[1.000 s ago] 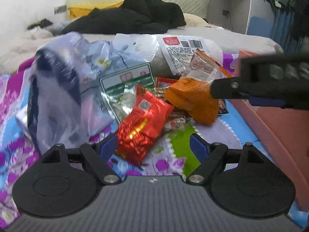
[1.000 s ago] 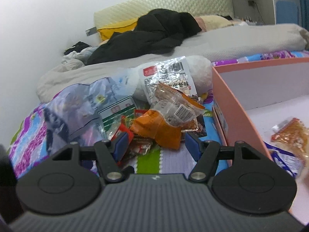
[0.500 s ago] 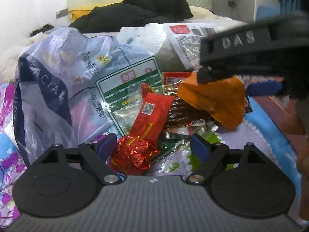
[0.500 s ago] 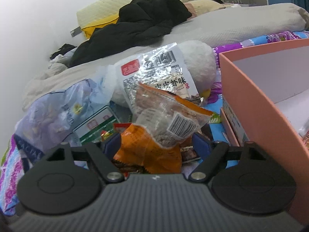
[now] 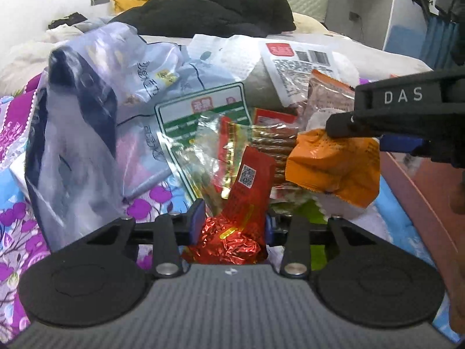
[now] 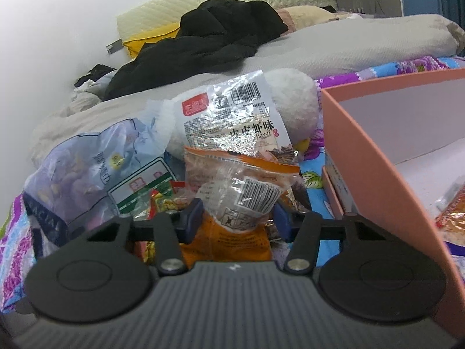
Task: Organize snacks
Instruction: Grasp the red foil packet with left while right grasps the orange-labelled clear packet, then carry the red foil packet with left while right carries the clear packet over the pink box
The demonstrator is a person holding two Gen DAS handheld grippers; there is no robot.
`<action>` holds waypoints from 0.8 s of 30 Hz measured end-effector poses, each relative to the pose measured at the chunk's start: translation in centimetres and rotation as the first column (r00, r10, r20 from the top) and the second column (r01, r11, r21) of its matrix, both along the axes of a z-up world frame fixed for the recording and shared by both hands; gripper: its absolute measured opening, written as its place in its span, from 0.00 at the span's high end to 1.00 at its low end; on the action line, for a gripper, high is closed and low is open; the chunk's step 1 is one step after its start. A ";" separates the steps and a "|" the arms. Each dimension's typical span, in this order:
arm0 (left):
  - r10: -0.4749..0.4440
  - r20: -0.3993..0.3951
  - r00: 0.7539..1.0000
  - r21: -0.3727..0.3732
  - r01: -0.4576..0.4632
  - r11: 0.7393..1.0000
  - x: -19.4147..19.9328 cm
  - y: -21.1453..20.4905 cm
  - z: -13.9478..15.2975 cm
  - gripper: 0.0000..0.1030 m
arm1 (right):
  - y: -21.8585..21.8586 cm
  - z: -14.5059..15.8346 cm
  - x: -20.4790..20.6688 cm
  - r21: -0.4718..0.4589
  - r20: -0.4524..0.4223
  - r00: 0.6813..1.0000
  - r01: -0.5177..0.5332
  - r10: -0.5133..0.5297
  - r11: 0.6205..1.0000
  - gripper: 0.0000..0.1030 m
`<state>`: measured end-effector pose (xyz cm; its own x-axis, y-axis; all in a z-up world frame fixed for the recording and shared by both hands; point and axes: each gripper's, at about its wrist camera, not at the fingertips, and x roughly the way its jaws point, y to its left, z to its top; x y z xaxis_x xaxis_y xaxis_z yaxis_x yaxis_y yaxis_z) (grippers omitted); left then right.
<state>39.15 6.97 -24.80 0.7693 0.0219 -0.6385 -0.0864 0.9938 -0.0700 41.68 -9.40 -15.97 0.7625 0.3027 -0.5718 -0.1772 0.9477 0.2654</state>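
While its jaws are closing, the left gripper [image 5: 232,222] in the left wrist view stands narrow around a red packet [image 5: 247,195]; both blue pads [image 5: 195,218] sit right at the packet's sides and its foil end is crumpled between them. That packet lies at the near edge of a heap of snacks on a flowered bedspread [image 5: 17,212]. Behind it lie a clear bag with a green label [image 5: 203,116] and a pale plastic bag [image 5: 87,110] toward the left side of the bed. To the right, an orange packet [image 5: 334,165] sits under the fingers of the right gripper [image 5: 386,142], which reaches in from the right edge. A black jacket [image 5: 221,8] lies at the head of the bed.

Seen from the right wrist, the right gripper [image 6: 237,222] is about half wide with its jaws closing; the orange packet [image 6: 229,241] and a clear packet with a barcode [image 6: 241,186] stand between the pads [image 6: 194,222], and whether the pads already press on them I cannot tell. A silver packet [image 6: 229,116] leans behind them. A pink box [image 6: 363,145] stands just to the right, with a snack [image 6: 453,212] inside.
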 end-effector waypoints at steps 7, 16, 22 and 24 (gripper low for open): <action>-0.013 -0.015 1.000 -0.057 0.012 0.998 -3.1 -0.3 1.0 0.93 | -0.8 1.5 -3.3 -0.045 0.009 1.000 -0.017 0.018 0.999 0.47; 0.044 -0.015 0.999 -0.168 -0.046 0.985 -8.8 0.7 2.7 0.94 | -2.2 2.0 -8.6 -0.082 -0.009 0.998 -0.055 0.054 0.995 0.47; 0.062 -0.005 0.998 -0.193 -0.062 0.979 -12.5 0.7 4.3 0.95 | -2.7 2.3 -12.0 -0.106 -0.010 0.996 -0.092 0.091 0.990 0.47; 0.065 -0.006 0.998 -0.190 -0.065 0.980 -13.5 0.6 4.7 0.95 | -2.9 2.5 -13.2 -0.114 -0.016 0.994 -0.105 0.104 0.988 0.47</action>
<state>25.65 7.52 -20.10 0.7701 -0.0504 -0.6359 -0.1500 0.9546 -0.2573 28.49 -12.25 -13.51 0.7243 0.3129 -0.6144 -0.2751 0.9482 0.1587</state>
